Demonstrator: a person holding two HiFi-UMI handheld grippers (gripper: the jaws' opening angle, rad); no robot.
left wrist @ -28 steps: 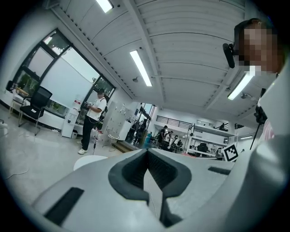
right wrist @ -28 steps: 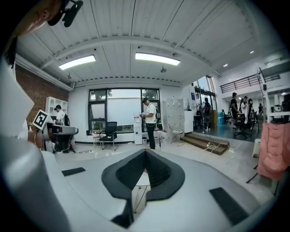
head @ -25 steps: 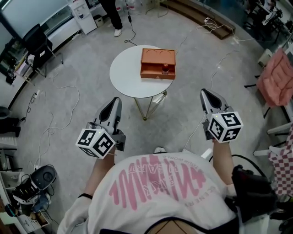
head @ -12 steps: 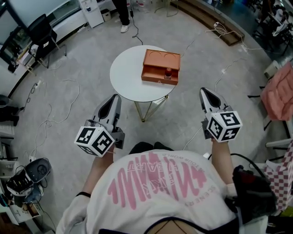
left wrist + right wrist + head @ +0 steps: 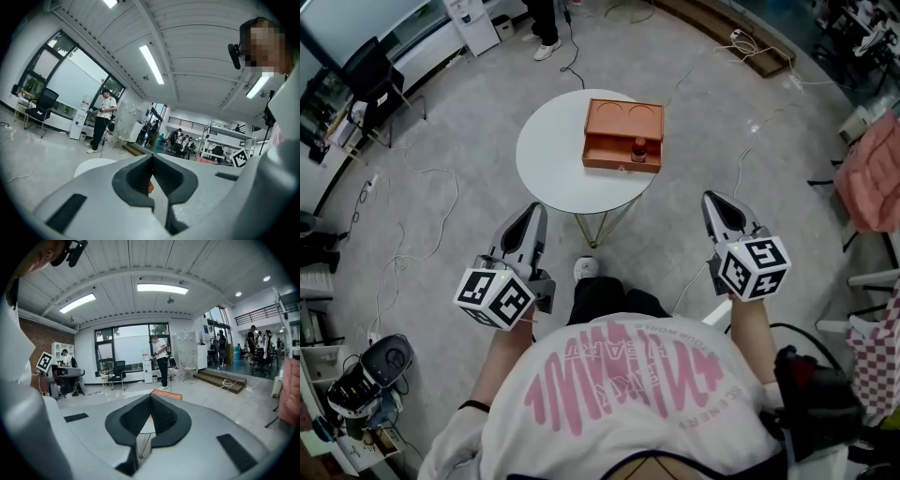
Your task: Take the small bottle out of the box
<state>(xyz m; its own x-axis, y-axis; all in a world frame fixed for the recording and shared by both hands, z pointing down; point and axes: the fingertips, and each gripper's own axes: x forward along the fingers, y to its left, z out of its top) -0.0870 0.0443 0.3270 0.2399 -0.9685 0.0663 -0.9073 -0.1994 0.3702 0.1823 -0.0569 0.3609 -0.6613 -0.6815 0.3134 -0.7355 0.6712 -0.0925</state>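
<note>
Grey floor [image 5: 441, 122] lies beneath left gripper [image 5: 536, 210] and right gripper [image 5: 713, 200], jaws together, empty, short of the table [image 5: 546, 159]. Near its far right edge the bottle [image 5: 639, 148] stands in the box [image 5: 623, 120]; likely approach: next reach, open jaws.

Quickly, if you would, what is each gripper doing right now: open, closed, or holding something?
Left grey two-jaw gripper: closed, holding nothing.
Right grey two-jaw gripper: closed, holding nothing.
</note>
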